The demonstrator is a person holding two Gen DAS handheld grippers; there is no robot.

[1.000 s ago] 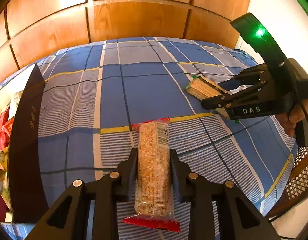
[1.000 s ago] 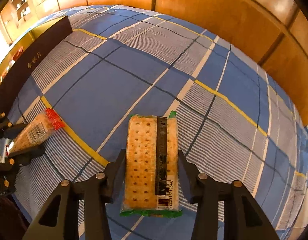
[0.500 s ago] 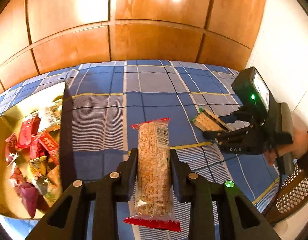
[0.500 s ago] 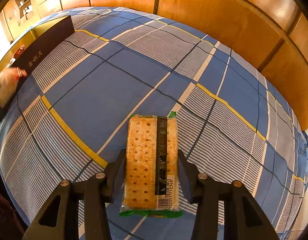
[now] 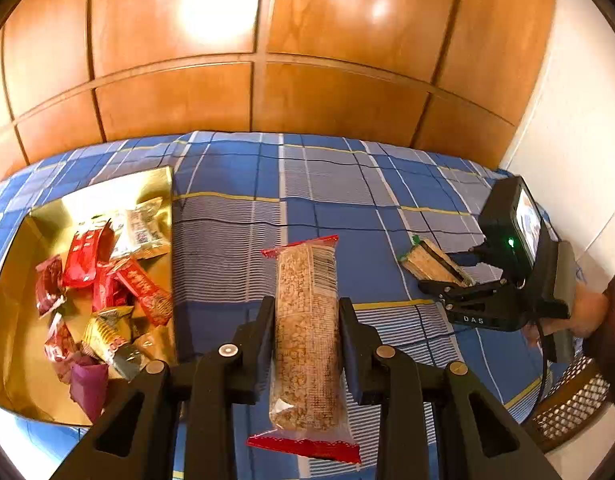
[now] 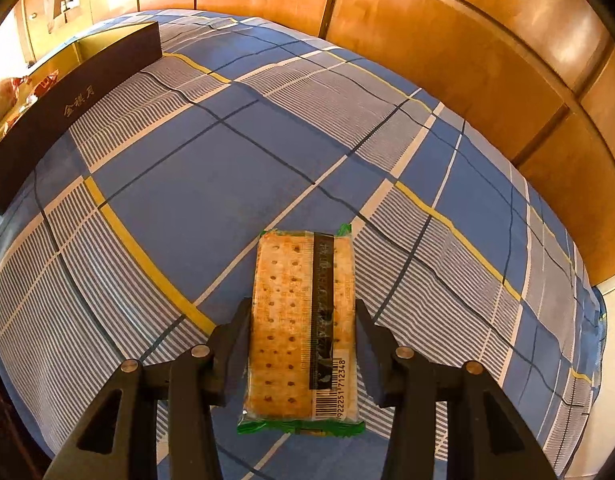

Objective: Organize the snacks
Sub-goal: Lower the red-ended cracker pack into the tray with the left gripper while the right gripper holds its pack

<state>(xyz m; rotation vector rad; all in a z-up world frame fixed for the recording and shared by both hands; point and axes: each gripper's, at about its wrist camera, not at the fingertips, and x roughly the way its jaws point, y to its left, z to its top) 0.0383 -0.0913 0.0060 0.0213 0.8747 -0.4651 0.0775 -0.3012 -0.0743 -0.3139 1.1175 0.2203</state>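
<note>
left tongs: your left gripper [image 5: 306,322] is pinching the grain bar [image 5: 307,332] across its narrow sides, at about mid-length. Bar runs along the fingers, red crimped ends sticking out front and back, so it shouldn't swing.
grain bar position: in the air over the plaid cloth [image 5: 235,248], just right of the gold box [image 5: 11,364], not yet above it.
right tongs: your right gripper [image 6: 303,346] is clamped on the cracker pack [image 6: 301,328], pads on the long edges, green-trimmed end toward the camera.
cracker pack position: low over the cloth, well apart from the box. From the left wrist view it sits tilted, far end angled down toward the cloth.
box: open top; dark outer wall [image 6: 73,104] with gold lettering faces your right hand. Loose wrapped snacks [image 5: 103,284] are piled inside, mostly red and gold, one purple.
why one pack each: looks like you grab two at once to save a trip.
step: carry phase, left goes first since it's closer.
next: bar must clear the box's near wall before you let go; gold floor toward the camera looks free.
risk: slick wrappers could slide in a side pinch.
</note>
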